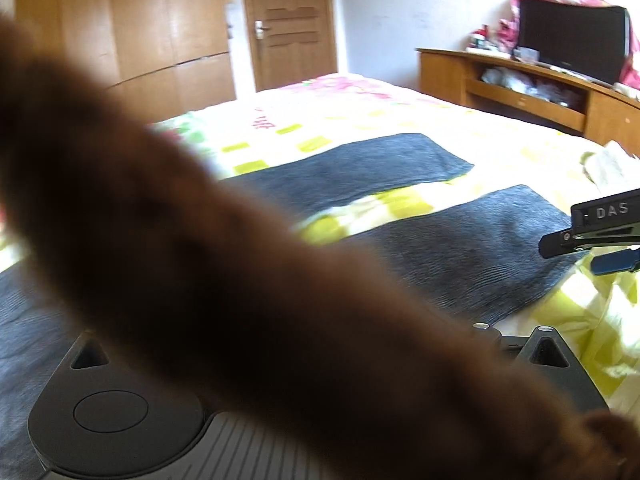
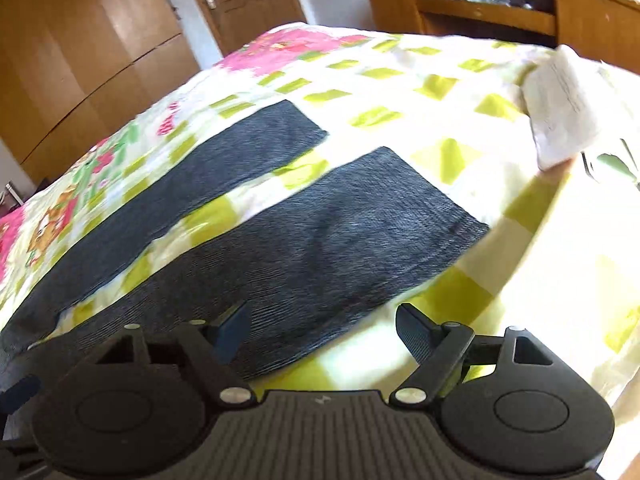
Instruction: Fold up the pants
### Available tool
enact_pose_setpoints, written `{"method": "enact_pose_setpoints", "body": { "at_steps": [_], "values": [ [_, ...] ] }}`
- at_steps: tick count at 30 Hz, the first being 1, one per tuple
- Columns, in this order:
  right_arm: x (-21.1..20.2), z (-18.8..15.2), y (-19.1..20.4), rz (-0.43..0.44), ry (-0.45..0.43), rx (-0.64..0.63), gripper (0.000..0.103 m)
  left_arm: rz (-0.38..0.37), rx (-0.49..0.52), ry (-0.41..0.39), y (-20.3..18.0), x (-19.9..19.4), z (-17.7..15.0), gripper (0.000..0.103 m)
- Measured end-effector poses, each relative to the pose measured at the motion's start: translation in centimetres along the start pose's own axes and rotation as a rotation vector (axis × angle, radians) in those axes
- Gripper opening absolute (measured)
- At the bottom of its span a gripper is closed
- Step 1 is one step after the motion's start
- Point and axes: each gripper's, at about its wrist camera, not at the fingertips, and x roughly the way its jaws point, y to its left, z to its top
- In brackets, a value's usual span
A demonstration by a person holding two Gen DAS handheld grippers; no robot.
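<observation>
Since both legs lie flat and splayed apart on the bed (image 2: 460,80), the pants (image 2: 304,240) look laid out ready for a first fold, none started yet by my read. Right gripper (image 2: 322,326) hovers low over the nearer leg's outer edge, fingers spread wide, nothing between them; fabric sits just ahead and under its left finger. Left gripper (image 1: 304,360): a blurred brown shape (image 1: 224,272), maybe a sleeve, covers the lens, so can't tell its jaws. It sits near the waist end.
</observation>
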Motion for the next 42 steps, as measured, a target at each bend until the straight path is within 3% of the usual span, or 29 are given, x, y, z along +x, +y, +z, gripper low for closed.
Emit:
{"method": "enact_pose_setpoints", "body": {
  "at_steps": [3, 7, 10, 12, 13, 20, 25, 30, 34, 39, 42],
  "values": [
    [1.9, 0.9, -3.2, 0.03, 0.059, 0.13, 0.077, -0.033, 0.026, 0.021, -1.6, 1.9, 0.2, 0.103],
    [2.6, 1.7, -4.6, 0.057, 0.05, 0.212, 0.07, -0.074, 0.033, 0.057, -3.0, 3.4, 0.2, 0.103],
    [2.9, 2.2, -5.5, 0.07, 0.043, 0.285, 0.05, -0.093, 0.05, 0.072, -4.0, 3.7, 0.2, 0.103],
    [3.3, 2.5, -6.5, 0.091, 0.054, 0.344, 0.027, -0.099, 0.066, 0.077, -4.6, 3.8, 0.2, 0.103],
    [3.4, 2.7, -6.9, 0.109, 0.059, 0.37, 0.025, -0.099, 0.076, 0.077, -4.9, 3.7, 0.2, 0.103],
    [2.8, 2.6, -6.4, 0.179, 0.012, 0.362, 0.027, -0.112, 0.15, 0.059, -6.4, 3.3, -0.4, 0.103],
    [4.3, 2.5, -6.6, 0.148, 0.005, 0.384, 0.021, -0.109, 0.203, 0.052, -7.3, 2.6, -0.8, 0.103],
    [2.3, 3.4, -7.4, 0.098, -0.054, 0.336, 0.02, -0.143, 0.147, 0.061, -6.5, 1.4, -1.3, 0.103],
    [2.2, 3.9, -6.0, 0.003, -0.01, 0.236, 0.025, -0.152, 0.143, 0.024, -5.9, -0.5, -1.8, 0.103],
    [-2.8, 2.1, -2.6, -0.132, -0.112, 0.069, 0.03, -0.129, 0.108, -0.024, -1.7, -3.7, -2.7, 0.103],
    [-5.5, -0.1, 2.2, -0.105, -0.153, -0.103, 0.03, -0.07, 0.075, -0.045, 2.4, -5.7, -3.6, 0.103]
  ]
}}
